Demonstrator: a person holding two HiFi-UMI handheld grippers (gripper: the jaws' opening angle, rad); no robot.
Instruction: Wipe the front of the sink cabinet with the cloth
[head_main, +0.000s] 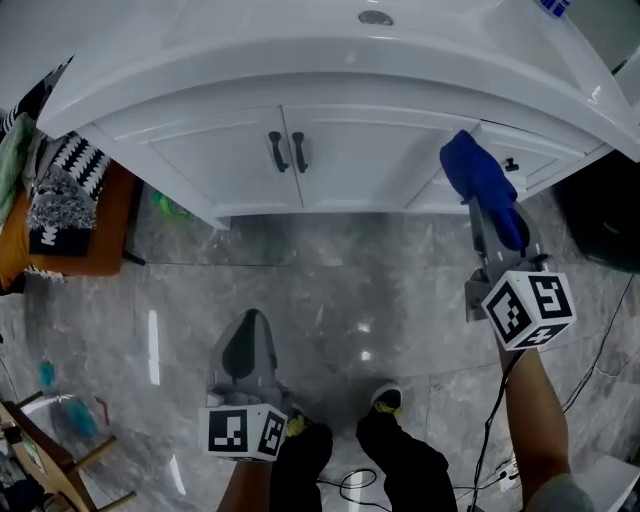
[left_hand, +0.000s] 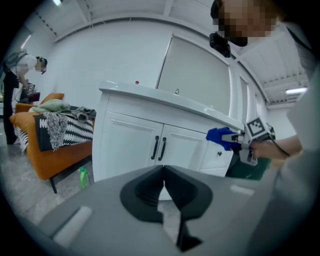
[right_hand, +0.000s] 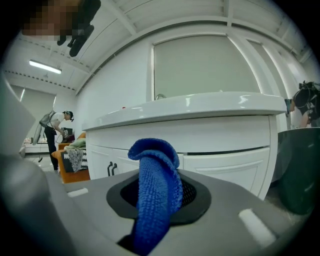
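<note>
- Grey marble floor (head_main: 340, 280), white sink cabinet (head_main: 350, 160) straight ahead.
- Right gripper (right_hand: 159, 195) clamped on blue cloth (head_main: 482, 178); cloth tip points at the cabinet's right end, close, contact unclear.
- Left gripper (left_hand: 162, 187) jaws together, empty, held low and farther back.
- Right side nearer; likely pushes forward to wipe.

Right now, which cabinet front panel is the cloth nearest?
The right-end panel with the small black knob; the blue cloth overlaps it in the head view. The two middle doors have bar handles.
</note>
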